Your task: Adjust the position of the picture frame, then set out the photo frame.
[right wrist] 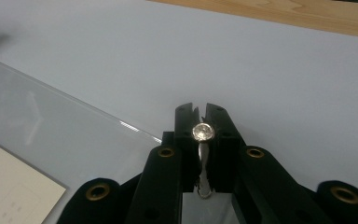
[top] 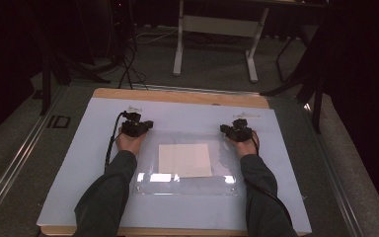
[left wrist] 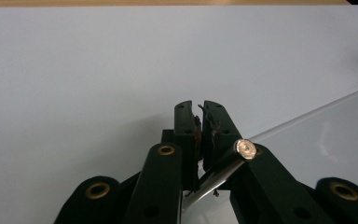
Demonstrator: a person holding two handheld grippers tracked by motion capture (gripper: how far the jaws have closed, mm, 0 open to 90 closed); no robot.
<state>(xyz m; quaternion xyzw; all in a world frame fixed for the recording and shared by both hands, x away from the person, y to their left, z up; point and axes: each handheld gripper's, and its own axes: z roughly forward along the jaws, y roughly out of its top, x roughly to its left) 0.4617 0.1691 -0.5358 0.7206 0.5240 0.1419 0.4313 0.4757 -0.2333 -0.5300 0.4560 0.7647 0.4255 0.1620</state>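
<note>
Left gripper (left wrist: 199, 122): centre of its own view, jaws together and clamped on a metal pin (left wrist: 223, 170) that slants up to the right, its round head (left wrist: 245, 148) showing beside the right jaw. In the high view you hold this gripper (top: 137, 127) left of centre, at the far left corner of the clear sheet (top: 187, 185).

Right gripper (right wrist: 199, 122): jaws together, pinching a second pin (right wrist: 203, 163) upright between them, its head (right wrist: 203, 132) facing the camera. In the high view it (top: 238, 131) sits right of centre, at the sheet's far right corner.

Clear sheet: lies flat on the pale blue mat (top: 79, 163), middle of the high view, with a white paper (top: 185, 160) under or inside it. Its edge (left wrist: 307, 116) runs across the right of the left gripper view and its edge (right wrist: 74, 105) across the left of the right gripper view.

Table: wooden rim (top: 177, 96) along the far side of the mat.

Risks, as judged:
- The left pin sits askew in your jaws; pressing it down so could make it twist or slip out.
- Each pin is thin and smooth; a loosened grip may drop it and let it roll off across the mat.
- Pushing at one corner only may shift the sheet and the paper out of line.
</note>
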